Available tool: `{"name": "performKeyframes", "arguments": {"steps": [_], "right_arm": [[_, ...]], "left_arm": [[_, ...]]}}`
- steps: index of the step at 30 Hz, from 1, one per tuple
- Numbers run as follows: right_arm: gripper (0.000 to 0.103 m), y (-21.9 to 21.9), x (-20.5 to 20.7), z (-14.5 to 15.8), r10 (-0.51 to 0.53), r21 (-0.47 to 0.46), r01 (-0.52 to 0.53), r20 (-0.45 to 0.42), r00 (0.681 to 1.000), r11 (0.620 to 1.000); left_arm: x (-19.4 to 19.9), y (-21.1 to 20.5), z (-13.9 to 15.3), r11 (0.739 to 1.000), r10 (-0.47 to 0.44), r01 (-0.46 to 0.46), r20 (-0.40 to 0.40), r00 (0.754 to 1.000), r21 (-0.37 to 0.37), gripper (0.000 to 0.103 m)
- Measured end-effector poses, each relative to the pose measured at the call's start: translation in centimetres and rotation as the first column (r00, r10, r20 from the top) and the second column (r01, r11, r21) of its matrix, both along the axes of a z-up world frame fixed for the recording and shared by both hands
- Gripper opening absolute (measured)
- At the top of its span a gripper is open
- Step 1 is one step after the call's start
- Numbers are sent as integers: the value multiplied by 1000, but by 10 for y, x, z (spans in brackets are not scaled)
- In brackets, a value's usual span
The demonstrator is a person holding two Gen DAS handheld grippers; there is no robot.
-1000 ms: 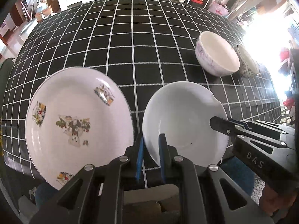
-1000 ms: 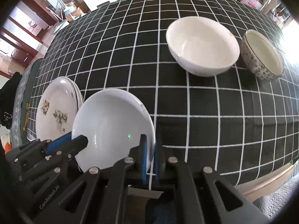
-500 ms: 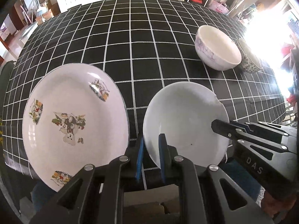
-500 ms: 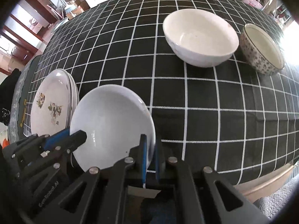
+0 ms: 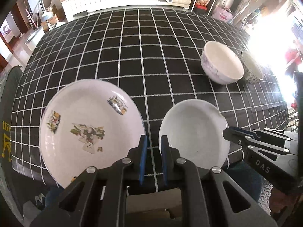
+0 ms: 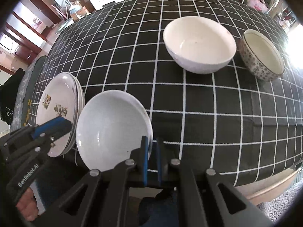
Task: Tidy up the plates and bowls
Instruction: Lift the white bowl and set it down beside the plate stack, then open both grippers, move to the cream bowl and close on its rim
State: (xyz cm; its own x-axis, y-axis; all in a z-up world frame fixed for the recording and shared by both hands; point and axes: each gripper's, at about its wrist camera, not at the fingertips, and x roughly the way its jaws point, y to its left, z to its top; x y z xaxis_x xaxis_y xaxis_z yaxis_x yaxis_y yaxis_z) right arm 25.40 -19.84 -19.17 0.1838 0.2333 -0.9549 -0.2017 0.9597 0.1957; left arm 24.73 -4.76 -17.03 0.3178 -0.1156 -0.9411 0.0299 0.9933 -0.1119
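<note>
black grid-clothed counter (image 5: 132, 60), near edge: left gripper (image 5: 152, 158) fingers pinch the pictured plate's (image 5: 89, 124) rim; right gripper (image 6: 151, 158) fingers clamp the plain white dish's (image 6: 109, 128) rim, seemingly for stacking; two bowls (image 6: 198, 43) wait beyond.

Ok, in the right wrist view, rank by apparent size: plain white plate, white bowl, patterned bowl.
1. Plain white plate, though it is nearest the camera, so unsure.
2. White bowl.
3. Patterned bowl.

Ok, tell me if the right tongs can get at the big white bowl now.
Probably not yet: the right tongs are shut on the rim of the plain plate. The cloth up to the big white bowl is bare, so nothing else blocks them.
</note>
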Motion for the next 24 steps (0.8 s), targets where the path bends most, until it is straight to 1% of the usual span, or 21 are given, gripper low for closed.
{"name": "performKeyframes", "arguments": {"steps": [1, 3, 7, 12, 17, 19, 24], "right_arm": [[15, 0, 0, 1, 2, -5, -2, 3, 1000, 1000], [22, 2, 0, 2, 6, -29, -6, 12, 1000, 1000], [29, 0, 1, 8, 6, -68, -3, 43, 999, 998], [43, -11, 2, 24, 1, -65, 4, 78, 997, 998], [45, -23, 3, 42, -4, -61, 11, 107, 994, 998], [45, -27, 5, 50, -7, -61, 14, 122, 993, 998], [46, -42, 11, 76, -13, -56, 22, 161, 987, 998]], "left_arm": [[0, 1, 3, 1000, 1, -1, 3, 1000, -3, 12], [-1, 1, 4, 1000, 0, 0, 5, 1000, -8, 12], [-1, -2, 9, 1000, -8, 8, 13, 1000, -5, 12], [-2, -8, 16, 1000, -21, 22, 25, 999, -4, 12], [-3, -17, 29, 999, -42, 42, 50, 998, 2, 13], [-3, -20, 36, 999, -49, 49, 61, 997, 2, 18], [1, -30, 55, 997, -71, 70, 88, 994, 11, 18]]}}
